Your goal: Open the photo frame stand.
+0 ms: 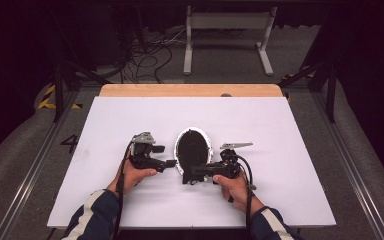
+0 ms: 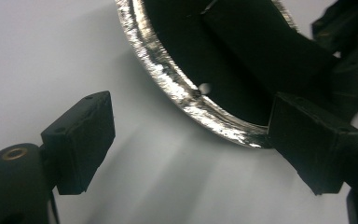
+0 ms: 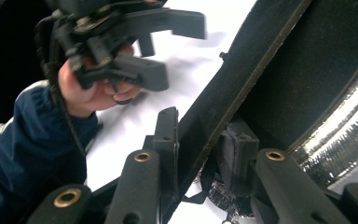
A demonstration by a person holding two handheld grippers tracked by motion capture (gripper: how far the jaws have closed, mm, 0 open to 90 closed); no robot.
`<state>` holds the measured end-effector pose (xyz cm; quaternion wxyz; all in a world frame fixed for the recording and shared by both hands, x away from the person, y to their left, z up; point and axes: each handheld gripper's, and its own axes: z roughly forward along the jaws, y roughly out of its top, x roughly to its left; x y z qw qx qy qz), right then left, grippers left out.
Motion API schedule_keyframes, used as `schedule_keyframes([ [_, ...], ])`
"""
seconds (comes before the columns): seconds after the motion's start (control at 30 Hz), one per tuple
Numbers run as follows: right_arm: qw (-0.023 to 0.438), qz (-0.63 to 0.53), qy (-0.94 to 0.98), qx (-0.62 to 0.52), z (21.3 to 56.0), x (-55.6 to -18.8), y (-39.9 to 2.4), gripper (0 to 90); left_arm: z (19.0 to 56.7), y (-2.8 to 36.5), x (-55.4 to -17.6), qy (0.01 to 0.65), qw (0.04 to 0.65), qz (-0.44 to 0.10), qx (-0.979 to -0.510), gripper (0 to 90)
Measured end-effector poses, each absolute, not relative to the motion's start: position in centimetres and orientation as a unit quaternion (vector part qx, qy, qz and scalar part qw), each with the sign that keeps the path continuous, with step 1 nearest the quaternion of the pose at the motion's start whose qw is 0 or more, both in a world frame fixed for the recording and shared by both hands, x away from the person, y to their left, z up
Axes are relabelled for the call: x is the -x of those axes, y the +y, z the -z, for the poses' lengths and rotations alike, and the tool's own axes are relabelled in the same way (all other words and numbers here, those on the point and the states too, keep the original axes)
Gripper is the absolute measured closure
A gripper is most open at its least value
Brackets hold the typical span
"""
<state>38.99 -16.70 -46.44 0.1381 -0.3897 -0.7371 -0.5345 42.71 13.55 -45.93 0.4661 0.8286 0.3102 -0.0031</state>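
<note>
My right gripper (image 1: 192, 172) clamped on black strap (image 3: 242, 88) at near end of oval black tray with silver foil rim (image 1: 193, 150), mid worktop (image 1: 280, 200). My left gripper (image 1: 169, 163) spread wide, holding nothing, just left of tray's near-left rim.

Risks, my judgement:
- Strap is thin; grip may slip if I lift, tray drops.
- Foil rim soft; left gripper closing on it could crumple or tear it.
- Both grippers near; collision possible.
</note>
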Motion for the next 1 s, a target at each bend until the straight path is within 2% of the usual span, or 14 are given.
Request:
schedule_keyframes([
  [0.27,0.123,0.543,-0.748,0.361,46.4,-38.6,-16.8,71.6,46.7,12.4,-43.7,0.314,0.475,0.06,-0.82,13.6],
  [0.47,0.127,0.552,-0.745,0.353,46.5,-38.5,-17.0,71.7,46.7,11.6,-44.1,0.288,0.475,0.082,-0.828,15.4],
  [0.67,0.122,0.552,-0.749,0.347,46.5,-38.4,-17.0,71.8,46.7,11.4,-44.4,0.289,0.472,0.091,-0.828,15.5],
  [0.77,0.118,0.552,-0.752,0.34,46.4,-38.3,-16.9,71.8,46.2,11.4,-44.4,0.28,0.491,0.101,-0.819,19.5],
  [0.9,0.112,0.552,-0.755,0.336,46.2,-38.1,-16.9,72.0,45.8,11.2,-44.3,0.281,0.488,0.093,-0.821,19.8],
  [1.0,0.112,0.551,-0.756,0.335,46.2,-38.0,-16.9,72.8,45.7,11.5,-44.2,0.281,0.494,0.089,-0.818,25.0],
])
